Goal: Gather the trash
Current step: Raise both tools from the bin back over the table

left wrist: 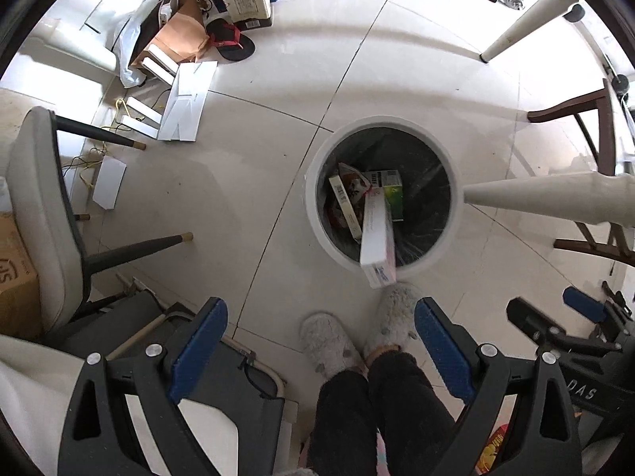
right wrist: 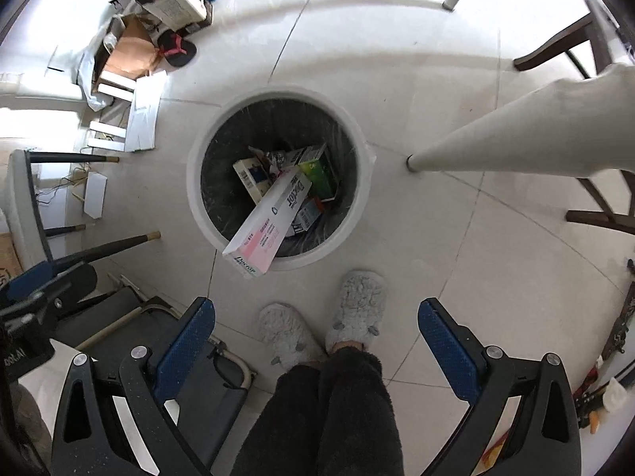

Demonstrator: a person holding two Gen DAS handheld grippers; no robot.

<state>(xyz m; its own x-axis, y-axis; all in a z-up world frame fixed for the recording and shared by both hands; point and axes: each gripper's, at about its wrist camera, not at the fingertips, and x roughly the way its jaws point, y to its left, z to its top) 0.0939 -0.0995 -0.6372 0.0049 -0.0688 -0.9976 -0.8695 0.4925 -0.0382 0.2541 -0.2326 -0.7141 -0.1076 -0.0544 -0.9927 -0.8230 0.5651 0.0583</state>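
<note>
The round white trash bin (right wrist: 274, 174) is standing on the tiled floor (right wrist: 456, 277) just ahead of the person's grey fluffy slippers (right wrist: 357, 309), lined with a dark, glossy bag and holding several discarded cartons. A long white-and-pink box (right wrist: 270, 222) printed "Doctor" is leaning inside it, its lower end resting among the other trash and its upper end poking out over the near rim; in the left wrist view the same box (left wrist: 379, 234) is reaching toward the slippers (left wrist: 393, 317). Beneath and beside it a green carton (right wrist: 319, 174), a flat white box with a barcode (right wrist: 250, 178), a crumpled printed wrapper (right wrist: 274, 158) and a small blue-and-white carton (right wrist: 305, 214) are lying in the bottom of the bin. Both tongs are hanging above the floor, pointing down, well apart from the bin: the left gripper (left wrist: 321, 341) is spreading its blue-padded fingers wide with nothing between them, and the right gripper (right wrist: 317, 337) is likewise gaping wide and carrying nothing. A tapered white table leg (right wrist: 496, 135) is meeting the floor just right of the bin. Farther off to the left, a padded chair with black legs (left wrist: 47, 214) is standing, and beyond it flattened white cardboard (left wrist: 186, 103), a brown paper bag (left wrist: 174, 35) and a black-and-red sandal (left wrist: 230, 39) are lying scattered on the tiles.
</note>
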